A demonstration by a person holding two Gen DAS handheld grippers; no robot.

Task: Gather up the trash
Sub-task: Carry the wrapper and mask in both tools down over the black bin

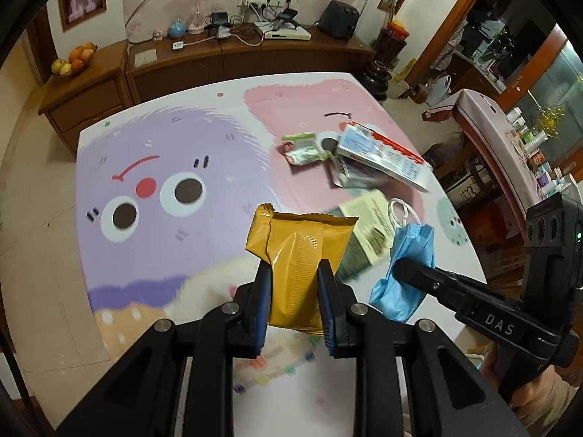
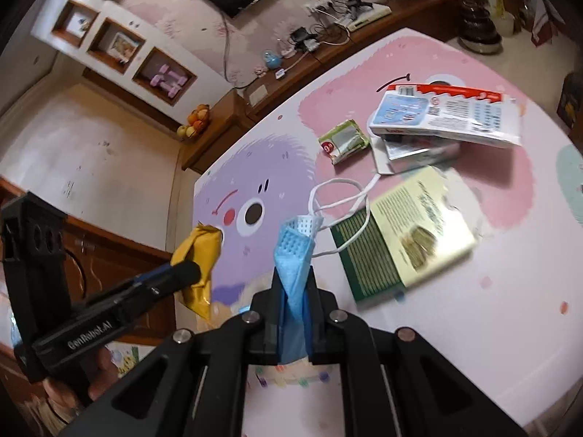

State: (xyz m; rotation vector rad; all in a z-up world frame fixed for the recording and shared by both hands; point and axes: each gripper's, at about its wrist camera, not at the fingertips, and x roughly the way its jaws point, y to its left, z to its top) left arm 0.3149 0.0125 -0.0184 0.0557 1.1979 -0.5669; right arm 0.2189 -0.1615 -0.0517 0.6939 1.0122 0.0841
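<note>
My left gripper (image 1: 294, 266) is shut on a gold foil wrapper (image 1: 298, 251) and holds it above the cartoon play mat (image 1: 164, 138). My right gripper (image 2: 293, 273) is shut on a blue face mask (image 2: 293, 251), its white ear loops (image 2: 339, 196) hanging loose. In the left wrist view the right gripper (image 1: 395, 266) with the mask (image 1: 404, 276) is to the right. In the right wrist view the left gripper (image 2: 193, 273) with the wrapper (image 2: 200, 258) is to the left. More trash lies on the mat (image 2: 473, 309): a green-and-cream packet (image 2: 404, 233), a green wrapper (image 2: 344, 140), a white-and-red bag (image 2: 448, 116).
A wooden sideboard (image 1: 218, 62) with cables, a fruit bowl (image 1: 73, 60) and small devices runs along the far wall. A dark pot (image 1: 377, 76) stands on the floor at the mat's far right corner. Furniture and shelves (image 1: 510, 138) crowd the right side.
</note>
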